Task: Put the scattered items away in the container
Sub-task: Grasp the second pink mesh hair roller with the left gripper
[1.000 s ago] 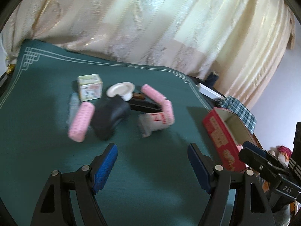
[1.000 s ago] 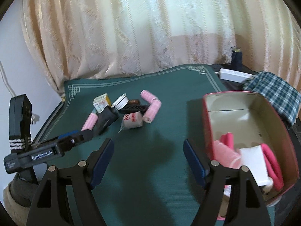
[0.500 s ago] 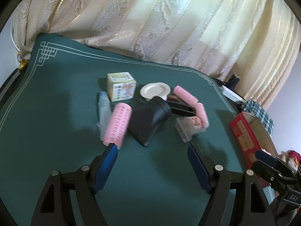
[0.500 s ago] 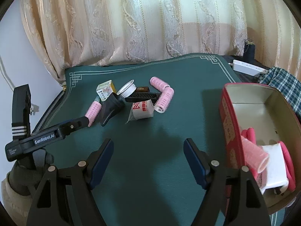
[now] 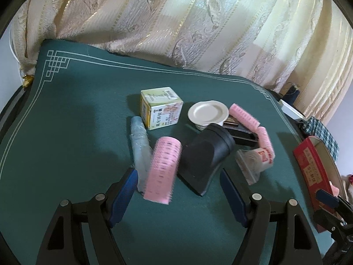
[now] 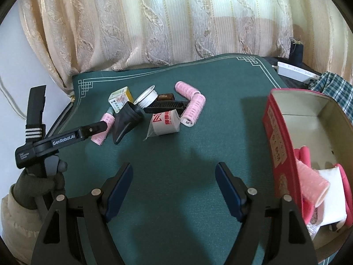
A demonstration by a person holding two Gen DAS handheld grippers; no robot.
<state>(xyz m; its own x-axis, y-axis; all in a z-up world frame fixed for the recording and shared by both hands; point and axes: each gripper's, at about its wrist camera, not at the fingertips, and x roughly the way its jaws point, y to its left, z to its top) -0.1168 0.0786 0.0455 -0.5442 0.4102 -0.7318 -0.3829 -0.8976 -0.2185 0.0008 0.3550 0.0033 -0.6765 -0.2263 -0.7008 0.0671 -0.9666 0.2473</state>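
At twelve o'clock of the released left gripper (image 5: 177,190): pink hair roller (image 5: 162,170) on green cloth (image 5: 77,132). Right gripper (image 6: 174,187) released, empty; red box (image 6: 278,139) at three o'clock.

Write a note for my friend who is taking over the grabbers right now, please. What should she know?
Left gripper: open, holding nothing, right in front of the nearest pink roller.
Right gripper: open, holding nothing, over bare green mat.
Done: the red box already holds some pink rollers and a white item.
Left on the mat: three pink rollers, the black nozzle, a clear tube, a small carton, a white jar, a black comb, a brown item and a white packet.
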